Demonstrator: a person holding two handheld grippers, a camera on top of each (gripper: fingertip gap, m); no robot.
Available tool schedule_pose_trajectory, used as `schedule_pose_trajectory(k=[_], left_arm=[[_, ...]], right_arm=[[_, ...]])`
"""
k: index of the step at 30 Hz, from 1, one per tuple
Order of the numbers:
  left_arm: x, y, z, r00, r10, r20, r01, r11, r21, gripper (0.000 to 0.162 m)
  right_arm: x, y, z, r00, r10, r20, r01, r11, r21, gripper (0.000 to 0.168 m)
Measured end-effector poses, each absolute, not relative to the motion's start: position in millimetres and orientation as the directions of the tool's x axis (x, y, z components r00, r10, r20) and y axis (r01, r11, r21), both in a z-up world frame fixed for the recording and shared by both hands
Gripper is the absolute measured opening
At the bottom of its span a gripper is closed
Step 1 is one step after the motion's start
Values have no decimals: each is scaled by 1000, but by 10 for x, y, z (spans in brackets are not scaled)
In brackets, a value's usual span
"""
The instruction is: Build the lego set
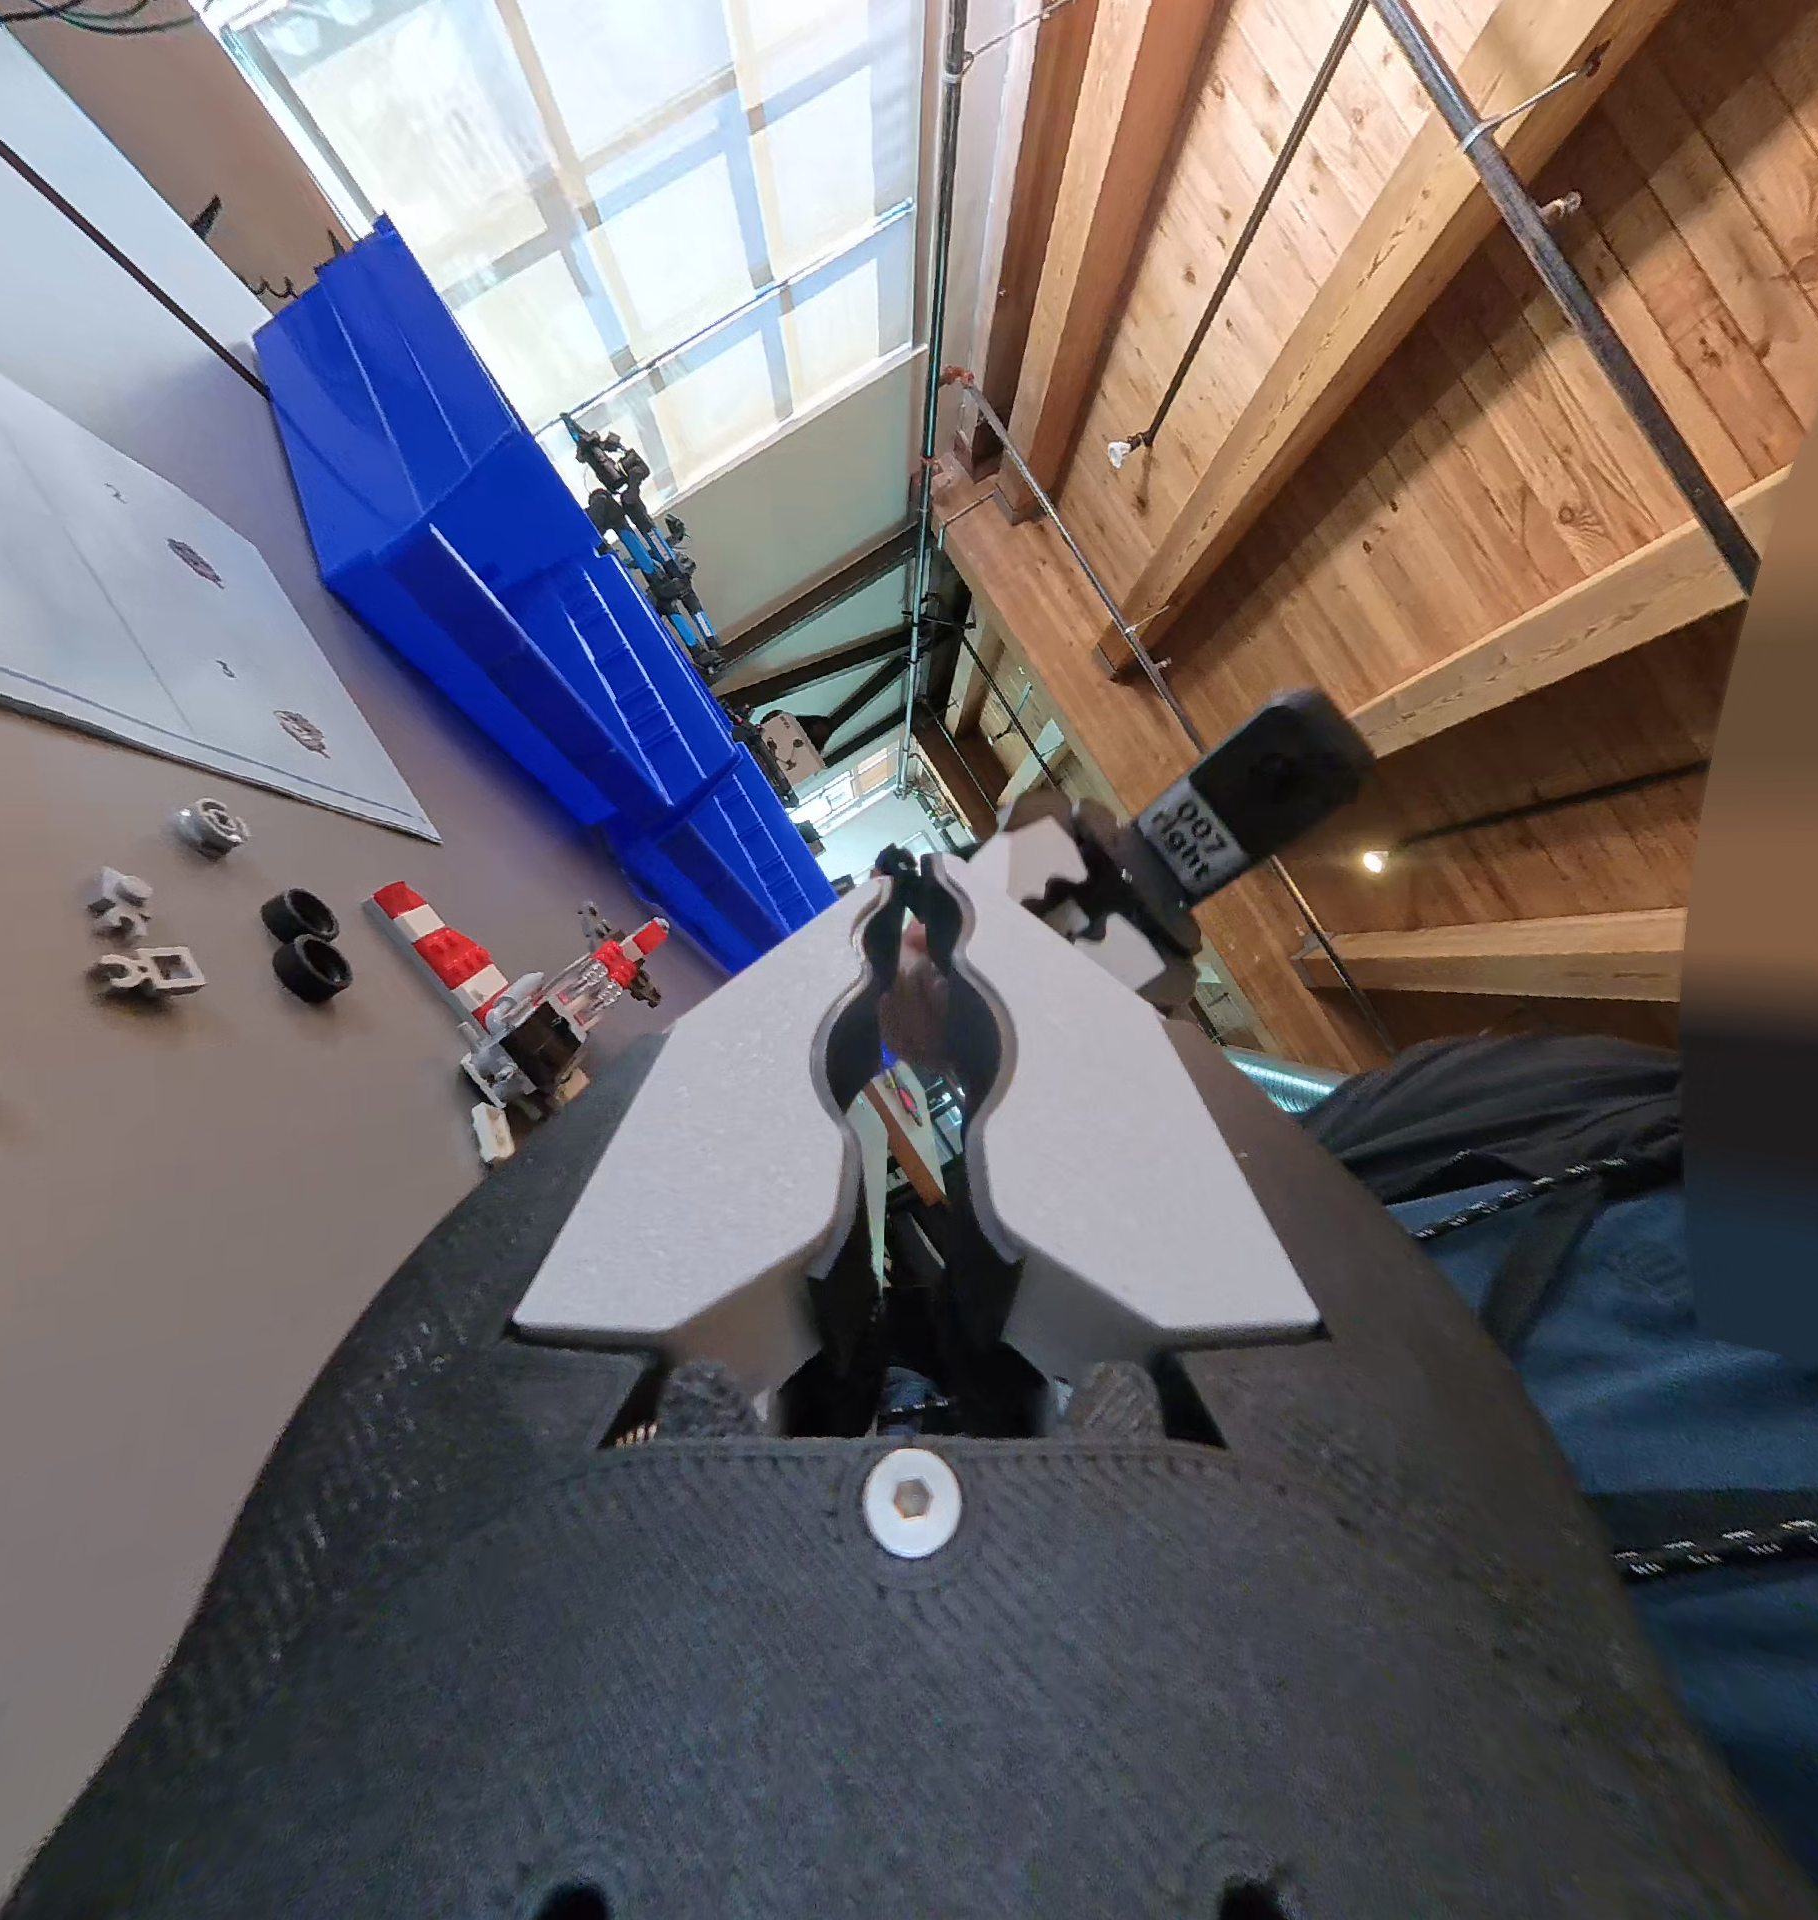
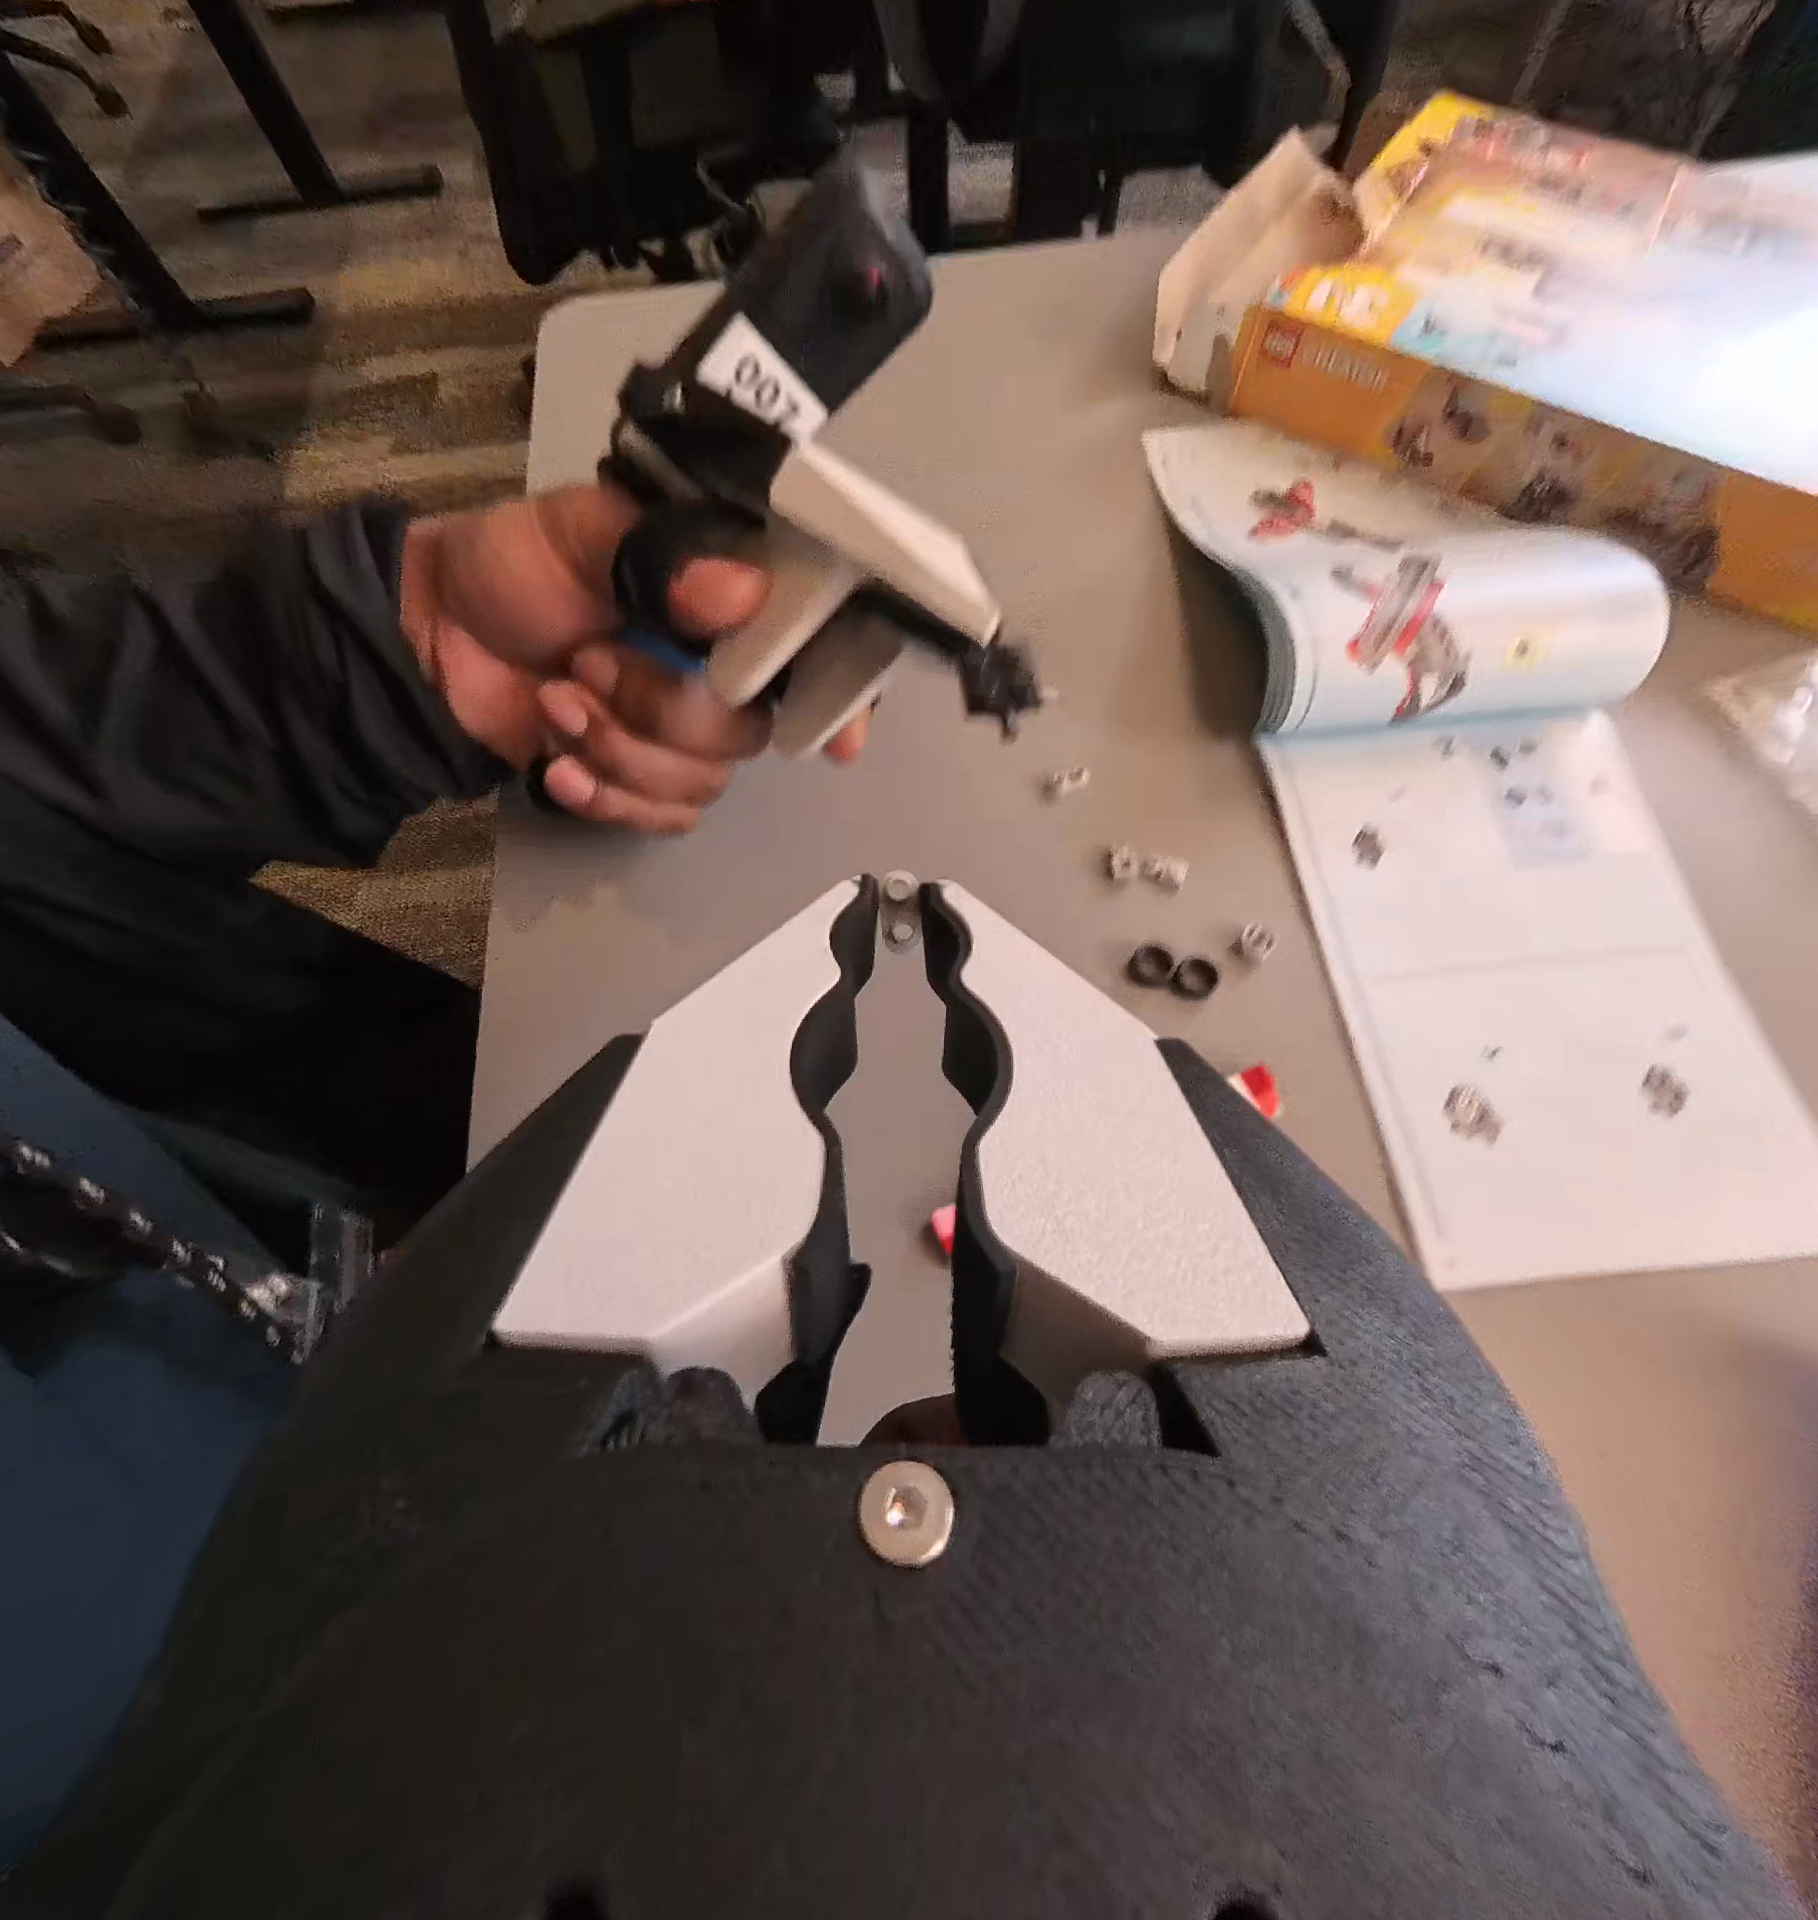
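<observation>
Table (image 2: 1040,520): a grey top, seen from above in the right wrist view; all the set lies spread on it.
Blue bins (image 1: 489,582): big plastic ones, standing in a row along the far side of the table in the left wrist view.
Box (image 2: 1507,343): the orange and yellow carton of the set, opened, at the far right corner of the table, blurred.
Instruction booklet (image 2: 1528,997): open flat on the right side of the table, with its other pages curled over at the far end, just beside the box.
Left gripper (image 2: 998,675): held up above the table in a person's hand (image 2: 562,644); its tips are pressed on a small black piece (image 2: 1004,681).
Right gripper (image 2: 897,904): low over the table, its tips pinching a small grey piece (image 2: 897,906).
Part-built model (image 1: 541,997): red, white and grey with a black core, lying on the table near the bins.
Two black tyres (image 1: 307,945): side by side, touching, between the model and the loose grey pieces.
Loose grey pieces (image 1: 141,935): several small ones scattered near the tyres, apart from each other.
</observation>
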State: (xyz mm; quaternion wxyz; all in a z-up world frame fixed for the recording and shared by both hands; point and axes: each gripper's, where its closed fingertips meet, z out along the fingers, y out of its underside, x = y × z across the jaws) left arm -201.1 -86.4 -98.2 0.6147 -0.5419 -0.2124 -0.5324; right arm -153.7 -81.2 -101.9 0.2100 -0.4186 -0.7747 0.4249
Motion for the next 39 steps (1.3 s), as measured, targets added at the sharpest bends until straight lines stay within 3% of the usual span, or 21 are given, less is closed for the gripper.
schedule_pose_trajectory(k=[11, 39], left_arm=[[-1918, -893, -936, 368, -466, 805, 852, -178, -492, 3], [-1887, -900, -897, 364, -489, 792, 848, -177, -500, 2]], right_arm=[[-1928, -912, -833, -624, 781, 12, 444, 367, -818, 8], [-1974, -951, -856, -635, 773, 6, 461, 385, -799, 8]])
